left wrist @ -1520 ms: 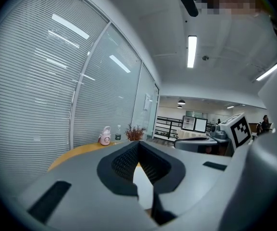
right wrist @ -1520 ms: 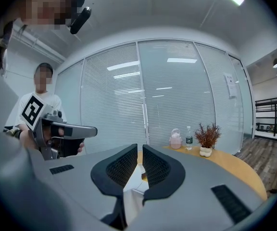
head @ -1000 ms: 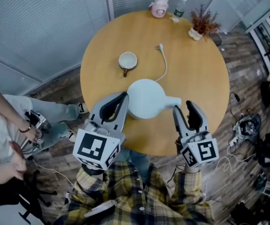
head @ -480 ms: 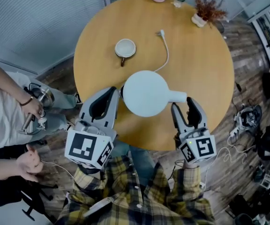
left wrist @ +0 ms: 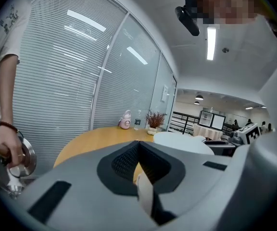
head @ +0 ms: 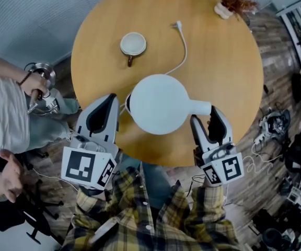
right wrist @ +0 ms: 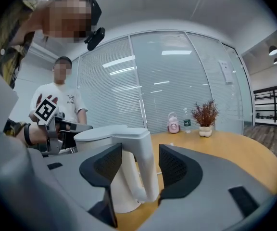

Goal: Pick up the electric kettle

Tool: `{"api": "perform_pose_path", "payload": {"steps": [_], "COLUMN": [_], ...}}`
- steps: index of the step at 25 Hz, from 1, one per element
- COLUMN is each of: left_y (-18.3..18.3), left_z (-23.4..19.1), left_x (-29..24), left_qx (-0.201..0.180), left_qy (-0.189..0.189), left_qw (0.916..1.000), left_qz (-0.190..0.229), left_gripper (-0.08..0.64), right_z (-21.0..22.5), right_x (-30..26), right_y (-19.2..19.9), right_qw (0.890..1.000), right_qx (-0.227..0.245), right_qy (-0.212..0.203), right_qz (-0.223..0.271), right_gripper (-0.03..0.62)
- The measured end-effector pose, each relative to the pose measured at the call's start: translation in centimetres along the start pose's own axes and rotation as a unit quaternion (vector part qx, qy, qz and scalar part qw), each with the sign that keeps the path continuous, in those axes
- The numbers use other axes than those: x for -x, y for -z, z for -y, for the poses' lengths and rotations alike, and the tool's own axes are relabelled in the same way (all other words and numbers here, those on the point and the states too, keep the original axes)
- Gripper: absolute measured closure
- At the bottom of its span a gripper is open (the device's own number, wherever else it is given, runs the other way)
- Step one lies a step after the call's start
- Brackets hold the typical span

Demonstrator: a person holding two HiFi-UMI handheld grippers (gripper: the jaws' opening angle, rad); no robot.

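Upright by near edge of round table [head: 229, 61]: electric kettle [head: 158, 103]. Handle [right wrist: 141, 167] vertical, standing between jaws of right gripper [right wrist: 139, 153], just opened wide, pads not pressing. Left gripper [left wrist: 137, 148] pressed together, empty, beside kettle's opposite flank. Right nearer the handle.

wht kettle [head: 158, 111], tan tbl [head: 223, 61], yellow plaid shirt [head: 140, 216]

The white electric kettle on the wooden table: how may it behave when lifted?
The white plastic kettle likely stays rigid; its smooth side handle may slip. Held off-centre, it may tilt. Its trailing white cord could drag.
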State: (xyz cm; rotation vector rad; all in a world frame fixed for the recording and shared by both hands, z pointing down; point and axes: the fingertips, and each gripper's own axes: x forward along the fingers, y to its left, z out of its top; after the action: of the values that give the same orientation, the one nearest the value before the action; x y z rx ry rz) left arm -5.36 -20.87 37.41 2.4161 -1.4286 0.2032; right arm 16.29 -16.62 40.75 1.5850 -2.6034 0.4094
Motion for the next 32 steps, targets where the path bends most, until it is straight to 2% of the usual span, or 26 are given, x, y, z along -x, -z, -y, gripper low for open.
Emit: {"api": "perform_pose_path", "payload": {"steps": [5,11,21,32], "left_y": [0.8,2.9,3.3,4.3], "left_z": [-0.8,-1.4,-2.7,-3.3], "left_x": [-0.6,-1.1,-2.2,-2.4], "left_qx": [0.001,0.005,0.009,0.012], "left_qy": [-0.002,-0.007,-0.007,-0.011], "left_qw": [0.9999,0.9998,0.9995,0.9992], "left_qz": [-0.012,-0.019,-0.028,-0.036], "left_gripper": [0.557,0.557,0.557,0.557], "right_z": [-0.1,0.8,1.5,2.3], "right_x": [0.3,-0.3,-3.9,-6.1], "right_y": [1.3,4.9,4.3,3.0], "right_qw": [1.0,0.999,1.0,0.999], "right_qx": [0.012,-0.003,-0.007,0.009], "right_qy": [0.0,0.005,0.015,0.038], "right_qz": [-0.026,-0.044,-0.018,0.023], "right_gripper": [0.353,0.353,0.356,0.431]}}
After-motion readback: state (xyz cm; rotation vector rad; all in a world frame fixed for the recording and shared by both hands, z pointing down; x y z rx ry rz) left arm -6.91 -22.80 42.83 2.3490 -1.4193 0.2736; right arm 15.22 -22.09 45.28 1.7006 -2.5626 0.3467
